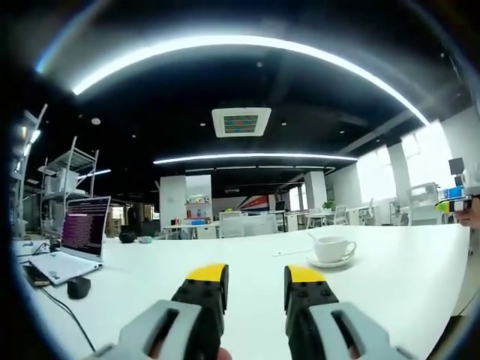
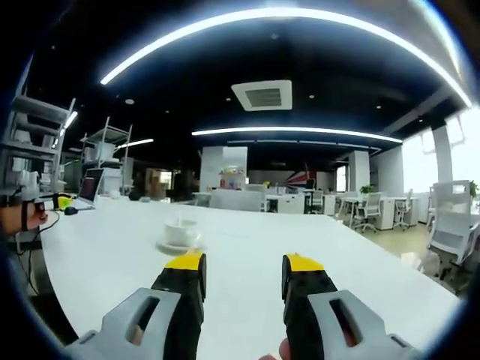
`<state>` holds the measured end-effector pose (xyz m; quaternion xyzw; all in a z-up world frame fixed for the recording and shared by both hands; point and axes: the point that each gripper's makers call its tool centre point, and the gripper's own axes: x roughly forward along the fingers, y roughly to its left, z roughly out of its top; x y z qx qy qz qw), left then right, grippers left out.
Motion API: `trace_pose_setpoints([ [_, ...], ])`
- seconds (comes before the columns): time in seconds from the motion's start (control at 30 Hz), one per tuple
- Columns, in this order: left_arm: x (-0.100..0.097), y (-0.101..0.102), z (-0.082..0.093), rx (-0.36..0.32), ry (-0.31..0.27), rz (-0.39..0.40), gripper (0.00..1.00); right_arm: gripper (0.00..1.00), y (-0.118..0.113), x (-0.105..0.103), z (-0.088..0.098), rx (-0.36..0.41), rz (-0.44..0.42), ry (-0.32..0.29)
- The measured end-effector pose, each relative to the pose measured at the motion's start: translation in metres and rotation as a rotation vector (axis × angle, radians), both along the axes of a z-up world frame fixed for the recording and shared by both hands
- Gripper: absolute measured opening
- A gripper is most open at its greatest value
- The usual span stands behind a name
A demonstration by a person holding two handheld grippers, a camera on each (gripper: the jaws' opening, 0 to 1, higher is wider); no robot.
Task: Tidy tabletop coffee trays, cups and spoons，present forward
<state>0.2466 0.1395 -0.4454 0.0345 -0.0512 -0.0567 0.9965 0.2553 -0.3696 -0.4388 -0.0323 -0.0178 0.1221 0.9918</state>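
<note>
The left gripper [image 1: 255,279] and right gripper [image 2: 242,268] hover with jaws spread, holding nothing, above a white table [image 1: 390,262]. A white ceramic cup [image 1: 333,247] on its white saucer [image 1: 331,262] sits ahead. An open laptop [image 1: 79,240] and black mouse [image 1: 78,286] lie far left.
</note>
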Motion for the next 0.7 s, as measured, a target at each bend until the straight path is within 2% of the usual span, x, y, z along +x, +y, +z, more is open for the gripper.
trace_pose_setpoints([
  [0.7,-0.0008,-0.0019,0.0004,0.01,0.003,0.0,0.31,0.4,-0.0032,-0.0009,-0.0064,0.01,-0.003,0.01],
])
